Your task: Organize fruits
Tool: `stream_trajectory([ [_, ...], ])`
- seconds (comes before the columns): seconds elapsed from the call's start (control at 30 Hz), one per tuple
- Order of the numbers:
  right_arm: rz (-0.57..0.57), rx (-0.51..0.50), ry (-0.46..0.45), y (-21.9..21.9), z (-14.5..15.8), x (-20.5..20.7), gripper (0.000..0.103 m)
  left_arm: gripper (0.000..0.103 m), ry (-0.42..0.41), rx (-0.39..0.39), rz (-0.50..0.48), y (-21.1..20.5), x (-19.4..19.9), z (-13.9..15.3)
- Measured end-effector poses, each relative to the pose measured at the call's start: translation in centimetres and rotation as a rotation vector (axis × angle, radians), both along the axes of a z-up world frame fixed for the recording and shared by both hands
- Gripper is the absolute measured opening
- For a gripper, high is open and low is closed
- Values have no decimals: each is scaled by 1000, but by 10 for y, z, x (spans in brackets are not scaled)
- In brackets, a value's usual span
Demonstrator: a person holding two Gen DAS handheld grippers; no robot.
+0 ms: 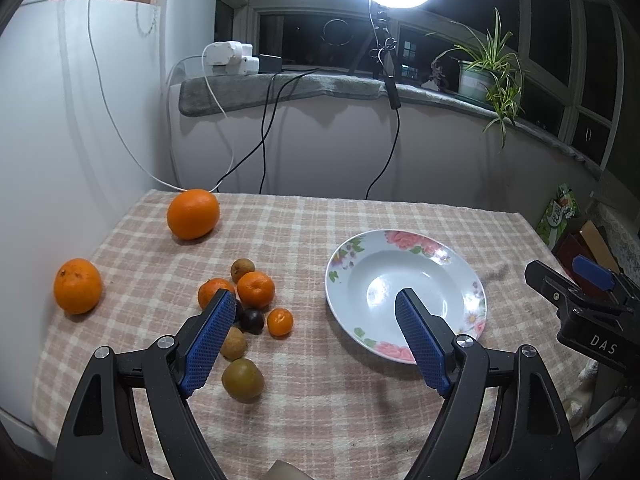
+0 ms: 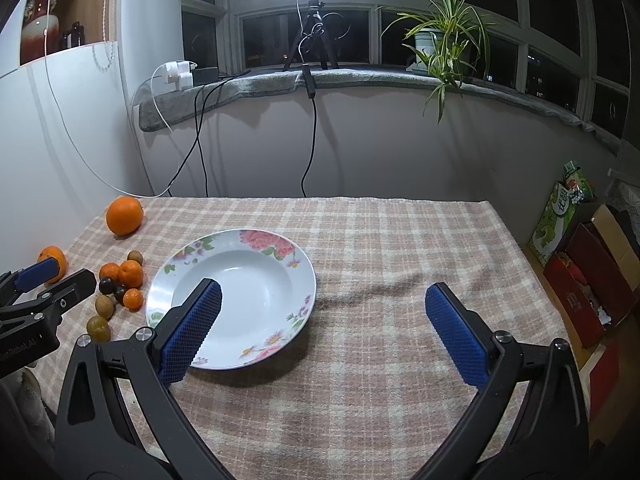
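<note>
A white floral plate [image 1: 472, 280] [image 2: 304, 276] sits empty on the checked tablecloth. Left of it lies a cluster of small fruits: mandarins [image 1: 256, 289] [image 2: 131, 273], brown fruits [image 1: 243, 380] [image 2: 98, 328] and dark plums [image 1: 252, 321] [image 2: 106, 285]. Two large oranges lie apart, one far left [image 1: 77, 285] [image 2: 52, 258] and one at the back [image 1: 193, 213] [image 2: 124, 215]. My left gripper [image 1: 316, 340] is open and empty, above the table between the cluster and the plate. My right gripper [image 2: 322, 332] is open and empty, over the plate's right side.
The checked tablecloth [image 2: 400, 248] covers the table. A ring light on a tripod [image 2: 310, 32], cables and a potted plant [image 2: 440, 40] stand on the window ledge behind. Boxes and bags [image 2: 580, 264] lie beyond the table's right edge.
</note>
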State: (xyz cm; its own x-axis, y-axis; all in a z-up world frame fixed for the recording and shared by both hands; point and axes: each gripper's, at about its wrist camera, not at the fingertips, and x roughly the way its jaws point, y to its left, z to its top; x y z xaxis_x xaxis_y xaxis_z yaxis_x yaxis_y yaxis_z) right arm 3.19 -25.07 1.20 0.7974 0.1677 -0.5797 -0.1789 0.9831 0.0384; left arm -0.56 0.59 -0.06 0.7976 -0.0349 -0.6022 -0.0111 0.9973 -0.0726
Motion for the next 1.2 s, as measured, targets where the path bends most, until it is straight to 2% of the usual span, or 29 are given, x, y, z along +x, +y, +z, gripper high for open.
stream_trajectory([
  [0.87, 24, -20, 15, 13, -4, 7, 103, 82, -1, -15, 18, 17, 0, -2],
  [1.2, 103, 22, 20, 18, -4, 12, 103, 82, 1, -12, 51, 35, -6, -4],
])
